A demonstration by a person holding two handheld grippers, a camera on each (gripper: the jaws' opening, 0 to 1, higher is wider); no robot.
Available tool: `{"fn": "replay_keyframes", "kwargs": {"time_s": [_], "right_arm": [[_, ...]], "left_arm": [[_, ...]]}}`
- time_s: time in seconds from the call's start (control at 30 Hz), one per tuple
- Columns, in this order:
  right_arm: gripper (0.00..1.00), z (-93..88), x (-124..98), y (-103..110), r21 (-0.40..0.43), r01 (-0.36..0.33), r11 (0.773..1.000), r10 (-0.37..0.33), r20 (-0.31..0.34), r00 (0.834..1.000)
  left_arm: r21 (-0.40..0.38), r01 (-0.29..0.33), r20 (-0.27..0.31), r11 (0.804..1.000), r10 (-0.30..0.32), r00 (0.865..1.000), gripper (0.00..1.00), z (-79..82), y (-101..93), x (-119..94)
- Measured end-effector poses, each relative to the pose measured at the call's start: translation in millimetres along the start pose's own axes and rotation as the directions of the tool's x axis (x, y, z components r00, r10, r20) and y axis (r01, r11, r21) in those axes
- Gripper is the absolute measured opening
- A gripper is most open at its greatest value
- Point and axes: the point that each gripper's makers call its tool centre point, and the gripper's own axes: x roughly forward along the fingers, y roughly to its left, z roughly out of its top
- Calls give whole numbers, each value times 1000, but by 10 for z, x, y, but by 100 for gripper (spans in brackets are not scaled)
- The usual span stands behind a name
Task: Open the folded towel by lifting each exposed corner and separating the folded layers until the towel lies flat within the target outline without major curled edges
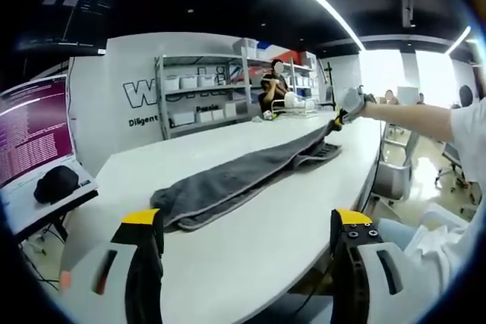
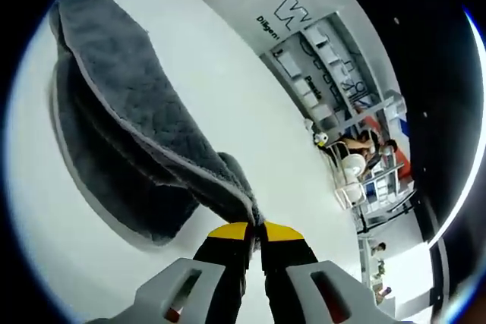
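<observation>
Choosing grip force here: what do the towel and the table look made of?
The towel looks like soft grey terry cloth: fuzzy pile, paler stitched hem, limp drape from the right gripper. The table seems smooth white laminate or similar, faintly glossy; exact material unclear.

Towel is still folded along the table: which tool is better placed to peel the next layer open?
Right, probably. The right tool is already shut on a corner of the gray towel, lifting that edge above the white table. The left tool is open, short of the towel's near end.
</observation>
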Motion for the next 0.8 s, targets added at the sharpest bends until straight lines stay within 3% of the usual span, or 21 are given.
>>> {"fn": "replay_keyframes", "kwargs": {"time_s": [0.2, 0.37, 0.53, 0.7, 0.8], "right_arm": [[2, -21, 22, 85, 128, -89, 988, 86, 27, 996], [2, -20, -37, 76, 257, -151, 955, 134, 83, 988], [2, 19, -67, 33, 286, -173, 942, 146, 112, 983], [2, 144, -57, -34, 159, -135, 978, 121, 93, 988], [2, 256, -41, -31, 130, -120, 984, 109, 89, 990]], "left_arm": [[-5, -7, -3, 1000, 7, 1000, 89, -9, 29, -4], [-8, -9, 1, 1000, 9, 1000, 89, 1, 34, -12], [-5, -5, -7, 1000, 5, 1000, 89, -16, 17, 2], [0, 0, -11, 1000, 0, 1000, 89, -19, -8, 18], [1, 1, -10, 1000, -1, 1000, 89, -10, -13, 24]]}}
